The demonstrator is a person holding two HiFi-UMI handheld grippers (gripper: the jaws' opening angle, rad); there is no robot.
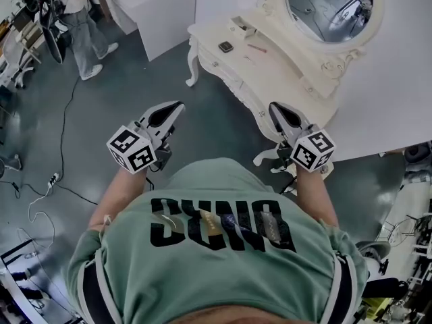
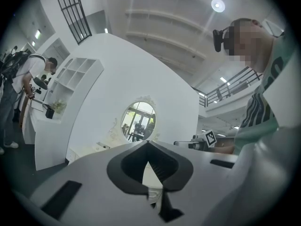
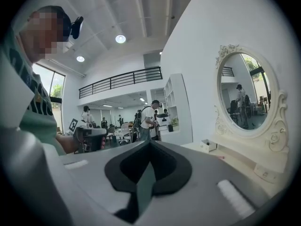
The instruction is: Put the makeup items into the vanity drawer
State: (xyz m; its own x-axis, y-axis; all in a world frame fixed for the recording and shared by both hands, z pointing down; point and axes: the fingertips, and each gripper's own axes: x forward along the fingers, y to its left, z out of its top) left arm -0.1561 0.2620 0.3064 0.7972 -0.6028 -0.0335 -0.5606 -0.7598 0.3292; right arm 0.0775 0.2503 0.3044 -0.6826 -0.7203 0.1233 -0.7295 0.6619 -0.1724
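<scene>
- Cream vanity (image 1: 283, 66): stood ahead of both tips, well apart; makeup lay on its top, none yet in a drawer.
- Left tongs (image 1: 177, 105), right tongs (image 1: 273, 106): jaws together, nothing between; carried level and empty, likely because the approach was not finished.
- Dark compact (image 1: 226, 46): flat, ahead, between the tips.
- Pink stick (image 1: 256, 48): flat, long axis crosswise to the tongs' pointing, nearer the right tongs.

Bright, even light from ceiling lamps (image 2: 217, 4); fisheye-warped, dark corners.
</scene>
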